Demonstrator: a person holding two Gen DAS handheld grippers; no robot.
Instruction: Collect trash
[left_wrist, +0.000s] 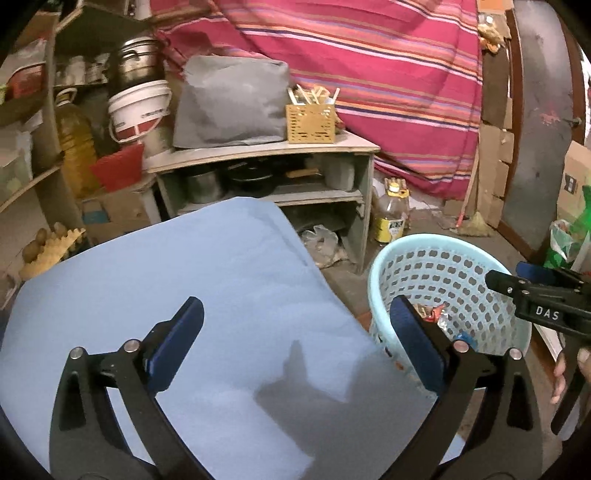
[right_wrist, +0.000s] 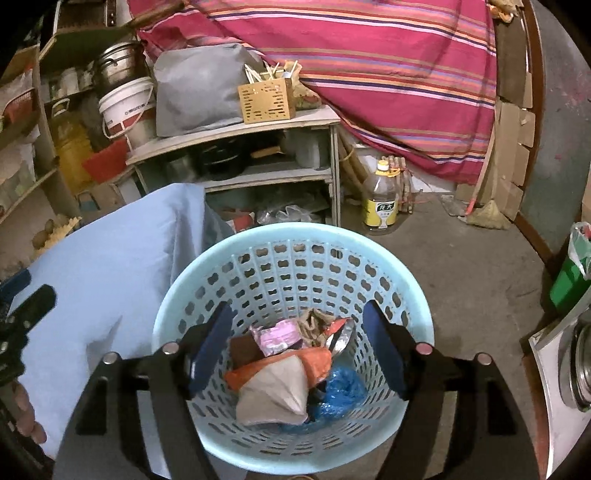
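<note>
- The right gripper (right_wrist: 297, 349) hangs directly over the pale blue perforated plastic basket (right_wrist: 291, 240), its blue-padded fingers (right_wrist: 210, 349) spread wide with nothing pinched between them; being placed over the mouth, it can let rubbish fall straight in.
- Inside the basket lies the collected trash (right_wrist: 280, 373): a crumpled orange-and-grey wrapper on top, a pink packet, a shiny foil piece and a crinkled blue plastic bag near the bottom.
- The left gripper (left_wrist: 295, 349) sits over the light blue cloth-covered surface (left_wrist: 166, 295), left of the basket (left_wrist: 443, 273), its fingers at full spread and empty.
- That smooth matte cloth shows no litter where visible, so the pickup looks largely finished.
- Far behind, a worn wooden shelf unit (right_wrist: 258, 122) carries a woven yellow utensil box (right_wrist: 266, 99); a plastic oil bottle (right_wrist: 382, 199) stands on the concrete floor.
</note>
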